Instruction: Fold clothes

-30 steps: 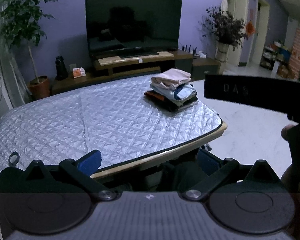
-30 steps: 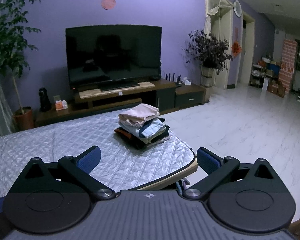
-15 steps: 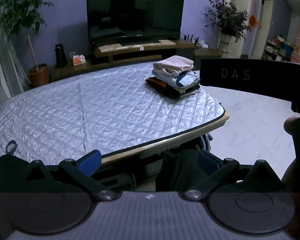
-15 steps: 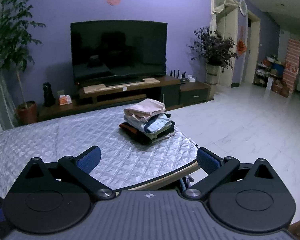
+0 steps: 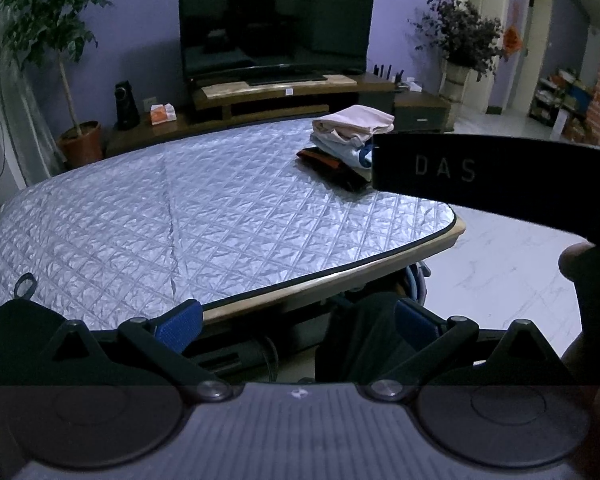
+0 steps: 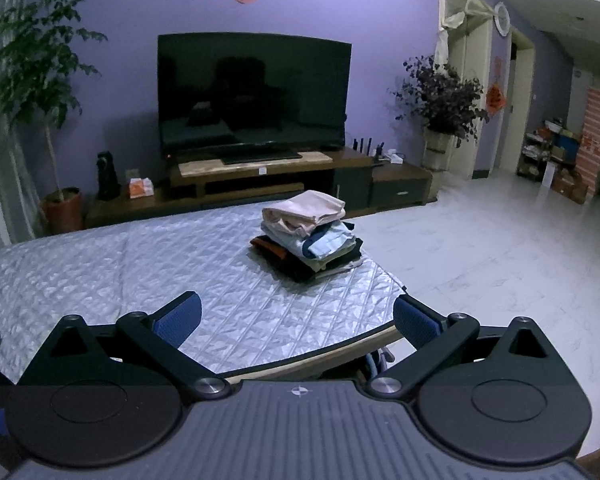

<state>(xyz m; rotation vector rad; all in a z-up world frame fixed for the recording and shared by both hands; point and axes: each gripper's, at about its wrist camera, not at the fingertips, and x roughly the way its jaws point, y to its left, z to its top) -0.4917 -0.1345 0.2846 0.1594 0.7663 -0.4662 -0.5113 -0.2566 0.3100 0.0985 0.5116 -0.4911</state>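
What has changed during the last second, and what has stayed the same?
Only the cameras shifted: the left gripper tilted down a little and the right gripper drifted slightly. Nothing was grasped or released. The stack of folded clothes stayed in place on the quilted table cover.

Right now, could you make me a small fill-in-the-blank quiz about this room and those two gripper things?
1. The stack of folded clothes is topped by a ____ garment.
2. Both the left gripper and the right gripper are ____.
3. The table wears a quilted ____ cover.
4. Behind the table stands a dark ____ on a wooden stand.

Answers: pink; open; silver; television
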